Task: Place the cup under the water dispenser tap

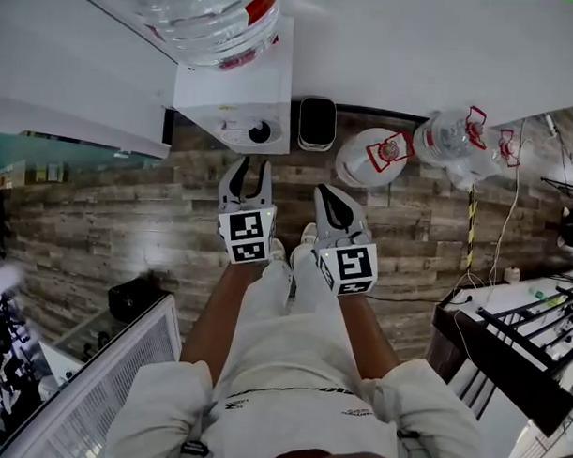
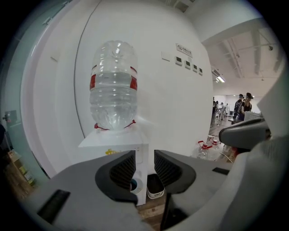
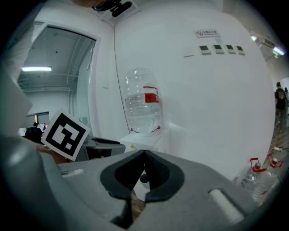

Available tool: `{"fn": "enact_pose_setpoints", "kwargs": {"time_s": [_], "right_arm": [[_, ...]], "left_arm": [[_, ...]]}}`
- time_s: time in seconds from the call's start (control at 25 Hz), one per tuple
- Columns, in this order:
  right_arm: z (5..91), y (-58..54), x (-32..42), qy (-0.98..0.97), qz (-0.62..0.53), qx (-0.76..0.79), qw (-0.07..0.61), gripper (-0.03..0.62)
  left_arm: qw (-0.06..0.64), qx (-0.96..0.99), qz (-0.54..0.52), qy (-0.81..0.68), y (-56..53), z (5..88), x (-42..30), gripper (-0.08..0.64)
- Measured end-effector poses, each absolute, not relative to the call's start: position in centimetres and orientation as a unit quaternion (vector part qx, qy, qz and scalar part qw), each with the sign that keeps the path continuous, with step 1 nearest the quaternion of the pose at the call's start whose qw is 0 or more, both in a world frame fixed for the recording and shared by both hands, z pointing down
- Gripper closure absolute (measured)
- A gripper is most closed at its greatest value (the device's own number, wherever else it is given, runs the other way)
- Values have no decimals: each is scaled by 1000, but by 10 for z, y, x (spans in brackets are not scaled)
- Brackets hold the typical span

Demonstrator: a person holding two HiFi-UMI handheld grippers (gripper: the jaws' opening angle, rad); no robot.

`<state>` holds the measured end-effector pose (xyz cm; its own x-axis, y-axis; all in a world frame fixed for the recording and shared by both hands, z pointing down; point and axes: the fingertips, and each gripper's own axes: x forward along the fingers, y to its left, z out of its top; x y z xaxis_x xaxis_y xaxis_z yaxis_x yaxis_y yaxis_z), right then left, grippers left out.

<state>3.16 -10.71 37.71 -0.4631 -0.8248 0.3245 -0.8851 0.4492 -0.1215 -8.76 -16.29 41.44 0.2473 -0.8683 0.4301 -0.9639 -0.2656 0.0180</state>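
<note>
A white water dispenser (image 1: 237, 92) with a clear bottle (image 1: 211, 19) on top stands against the wall. A white cup (image 1: 260, 131) sits in its recess below the tap; in the left gripper view the cup (image 2: 135, 185) shows far off between the jaws. My left gripper (image 1: 252, 170) hangs above the floor in front of the dispenser, open, with a narrow gap and nothing between its pads (image 2: 123, 170). My right gripper (image 1: 325, 191) is beside it, shut and empty; in its own view the right gripper (image 3: 143, 158) has its tips touching.
A black bin (image 1: 316, 121) stands right of the dispenser, with spare water bottles (image 1: 451, 138) lying further right on the wood floor. A white grille unit (image 1: 103, 386) is at lower left and a dark table (image 1: 508, 344) at right. People stand far off (image 2: 244, 104).
</note>
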Motion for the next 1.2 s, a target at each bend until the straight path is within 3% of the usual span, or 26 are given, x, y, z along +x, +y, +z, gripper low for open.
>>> {"fn": "enact_pose_setpoints", "kwargs": {"time_s": [0.48, 1.2], "right_arm": [[294, -83, 24, -856, 132, 493, 83, 592], [218, -66, 36, -860, 100, 498, 47, 594]], "left_arm": [[109, 791, 134, -587, -115, 311, -74, 561], [101, 817, 86, -562, -76, 225, -54, 561]]}}
